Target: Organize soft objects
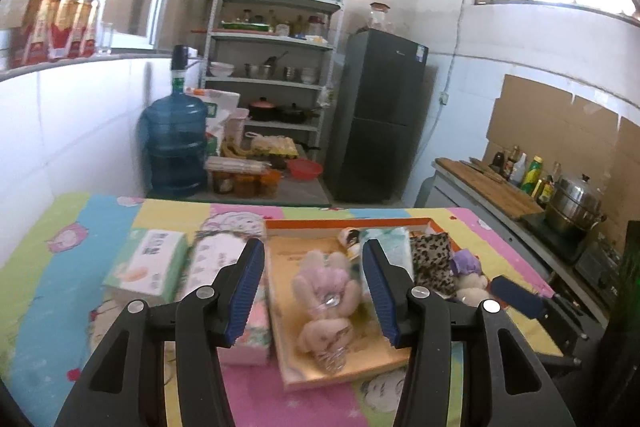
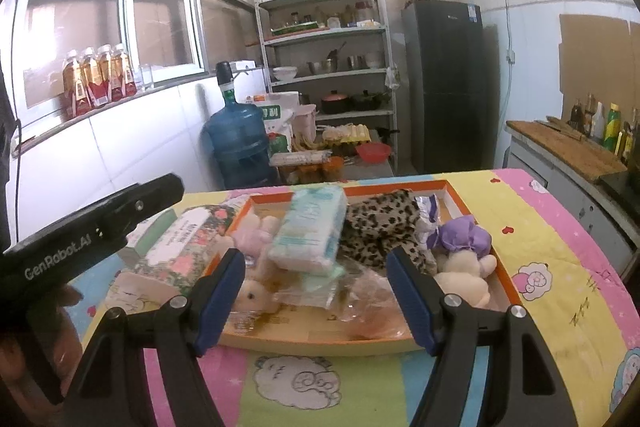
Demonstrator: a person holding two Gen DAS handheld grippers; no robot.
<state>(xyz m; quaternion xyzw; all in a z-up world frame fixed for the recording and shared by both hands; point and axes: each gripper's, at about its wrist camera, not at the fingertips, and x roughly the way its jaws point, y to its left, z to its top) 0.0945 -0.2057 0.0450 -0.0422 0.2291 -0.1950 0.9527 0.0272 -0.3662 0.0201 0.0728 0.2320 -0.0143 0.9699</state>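
An orange-rimmed tray [image 2: 486, 231] on the table holds a pink plush bunny [image 1: 326, 303] in clear wrap, a pale blue tissue pack [image 2: 310, 229], a leopard-print cloth [image 2: 380, 229] and a cream bear with a purple hat [image 2: 464, 259]. My left gripper [image 1: 314, 293] is open, hovering over the pink bunny, with a finger on each side of it. My right gripper [image 2: 316, 301] is open and empty above the tray's near edge. A floral tissue pack [image 2: 184, 247] and a green tissue box [image 1: 148, 267] lie left of the tray.
The table carries a bright cartoon-print cloth [image 2: 560, 267]. The left gripper's body [image 2: 92, 231] reaches in at the left of the right wrist view. Behind stand a water jug [image 2: 238, 141], shelves [image 2: 332, 67] and a fridge [image 2: 444, 83]. A counter with bottles [image 2: 600, 127] runs along the right.
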